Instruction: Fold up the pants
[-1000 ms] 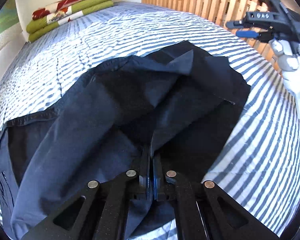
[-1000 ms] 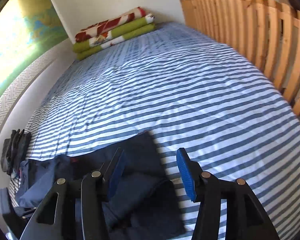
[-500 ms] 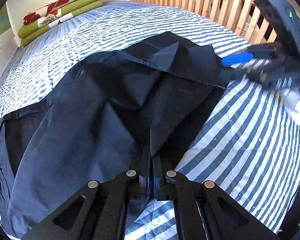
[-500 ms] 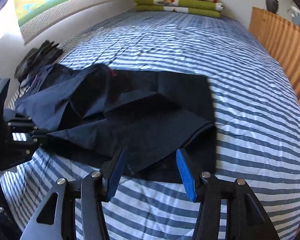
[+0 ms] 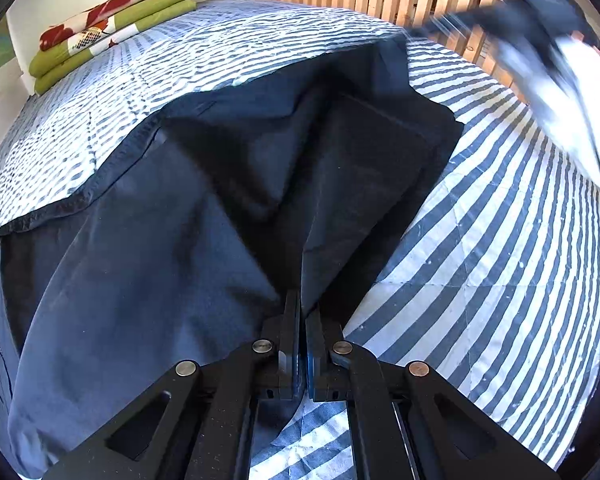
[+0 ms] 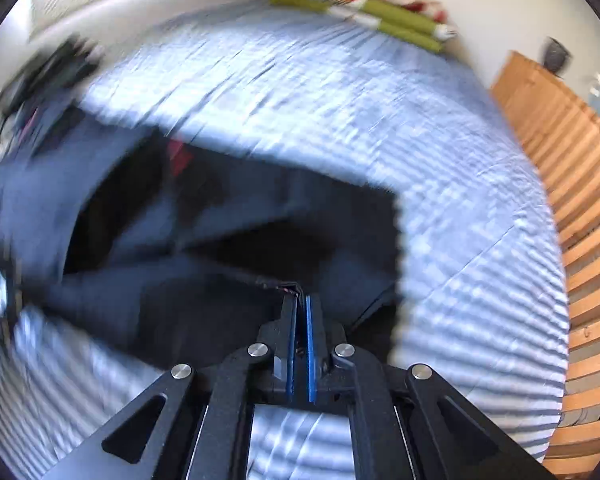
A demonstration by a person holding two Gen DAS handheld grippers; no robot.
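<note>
Dark navy pants [image 5: 188, 240] lie rumpled across the near left of the striped bed [image 5: 480, 240]. Your left gripper [image 5: 302, 320] pinches a near edge of cloth, and your right gripper [image 6: 300, 312] has just closed on a hem corner, likely so you can lift both ends together.

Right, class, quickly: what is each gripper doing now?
Left gripper: shut on the pants.
Right gripper: jaws just closed, shut on a pants edge.
</note>
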